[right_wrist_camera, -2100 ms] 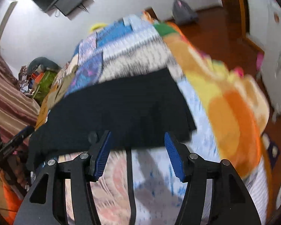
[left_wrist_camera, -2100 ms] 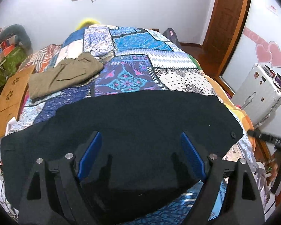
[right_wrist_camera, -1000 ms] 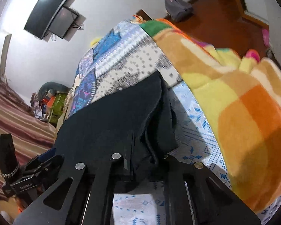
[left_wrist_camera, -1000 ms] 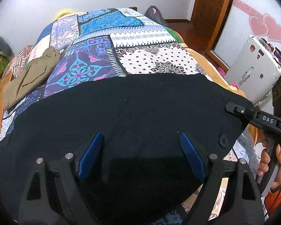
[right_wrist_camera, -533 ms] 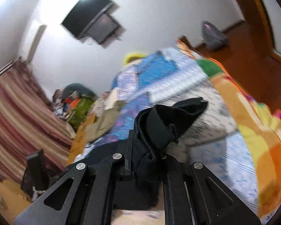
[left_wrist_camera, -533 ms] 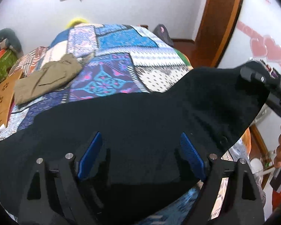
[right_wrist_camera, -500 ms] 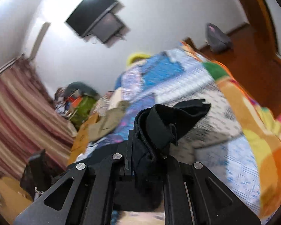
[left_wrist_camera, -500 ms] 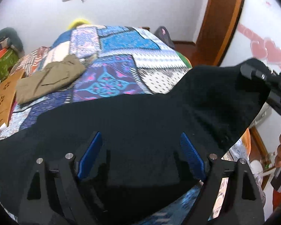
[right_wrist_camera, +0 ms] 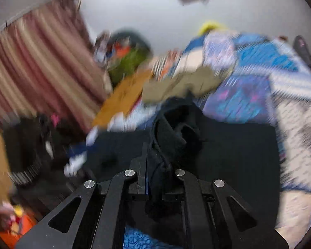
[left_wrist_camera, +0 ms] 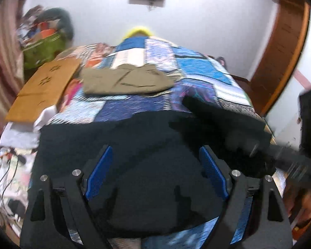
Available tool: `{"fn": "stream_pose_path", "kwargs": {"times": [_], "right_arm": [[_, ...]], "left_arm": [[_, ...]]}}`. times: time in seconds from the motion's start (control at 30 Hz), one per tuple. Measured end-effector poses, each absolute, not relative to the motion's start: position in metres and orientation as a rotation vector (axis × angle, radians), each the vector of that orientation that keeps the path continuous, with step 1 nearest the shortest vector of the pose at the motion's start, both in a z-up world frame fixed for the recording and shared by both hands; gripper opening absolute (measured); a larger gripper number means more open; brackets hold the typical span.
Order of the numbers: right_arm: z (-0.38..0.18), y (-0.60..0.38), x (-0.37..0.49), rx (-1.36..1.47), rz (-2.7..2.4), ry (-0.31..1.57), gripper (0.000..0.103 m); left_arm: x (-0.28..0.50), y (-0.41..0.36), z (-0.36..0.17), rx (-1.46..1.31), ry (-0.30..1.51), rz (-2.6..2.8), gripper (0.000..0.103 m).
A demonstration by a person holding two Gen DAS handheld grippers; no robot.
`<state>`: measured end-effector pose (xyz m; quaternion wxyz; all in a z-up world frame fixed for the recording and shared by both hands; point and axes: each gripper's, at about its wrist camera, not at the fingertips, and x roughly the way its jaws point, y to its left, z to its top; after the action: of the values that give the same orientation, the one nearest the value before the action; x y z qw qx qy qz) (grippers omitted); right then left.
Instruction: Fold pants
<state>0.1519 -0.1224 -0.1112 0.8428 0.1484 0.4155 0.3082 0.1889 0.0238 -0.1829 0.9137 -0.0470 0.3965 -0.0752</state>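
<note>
Black pants [left_wrist_camera: 134,145] lie spread across the near edge of the patchwork bed. My left gripper [left_wrist_camera: 155,172] is open, its blue pads [left_wrist_camera: 98,174] hovering over the cloth, holding nothing. My right gripper [right_wrist_camera: 159,178] is shut on a bunched end of the black pants [right_wrist_camera: 176,124] and carries it over the rest of the pants [right_wrist_camera: 238,145]. It shows in the left wrist view [left_wrist_camera: 284,161] coming in from the right, with the lifted fold [left_wrist_camera: 217,116] draped across. The right wrist view is motion-blurred.
Folded olive pants [left_wrist_camera: 126,81] lie farther back on the patchwork quilt [left_wrist_camera: 197,70]. A brown cardboard sheet [left_wrist_camera: 45,87] sits at the bed's left, with clutter and a striped curtain [right_wrist_camera: 37,68] beyond. A wooden door [left_wrist_camera: 280,47] stands at the right.
My right gripper, shut on the pants' end, has swung leftward over the bed, dragging the fold across the spread cloth. My left gripper has stayed open and tilted up slightly.
</note>
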Motion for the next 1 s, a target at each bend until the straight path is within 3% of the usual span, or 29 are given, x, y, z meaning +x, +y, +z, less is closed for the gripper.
{"fn": "stream_pose_path", "kwargs": {"times": [0.17,0.23,0.4,0.67,0.9,1.0], "right_arm": [[-0.162,-0.089,0.144,0.198,0.661,1.022,0.015],[-0.156,-0.096,0.147,0.216,0.679,1.025,0.028],[-0.132,-0.112,0.145,0.222,0.692,1.019,0.043],[-0.105,-0.158,0.142,0.020,0.530,0.841,0.044],[-0.158,-0.195,0.150,-0.006,0.458,0.984,0.045],[-0.156,-0.198,0.135,-0.018,0.466,0.941,0.045]], "left_arm": [[0.183,0.048,-0.195,-0.137,0.853,-0.115,0.086],[0.184,0.045,-0.198,-0.138,0.860,-0.115,0.086],[0.191,0.029,-0.194,-0.129,0.843,-0.142,0.086],[0.205,-0.017,-0.200,-0.070,0.872,-0.193,0.086],[0.210,-0.042,-0.252,0.065,0.995,-0.164,0.086],[0.203,-0.028,-0.262,0.019,0.995,-0.173,0.089]]}}
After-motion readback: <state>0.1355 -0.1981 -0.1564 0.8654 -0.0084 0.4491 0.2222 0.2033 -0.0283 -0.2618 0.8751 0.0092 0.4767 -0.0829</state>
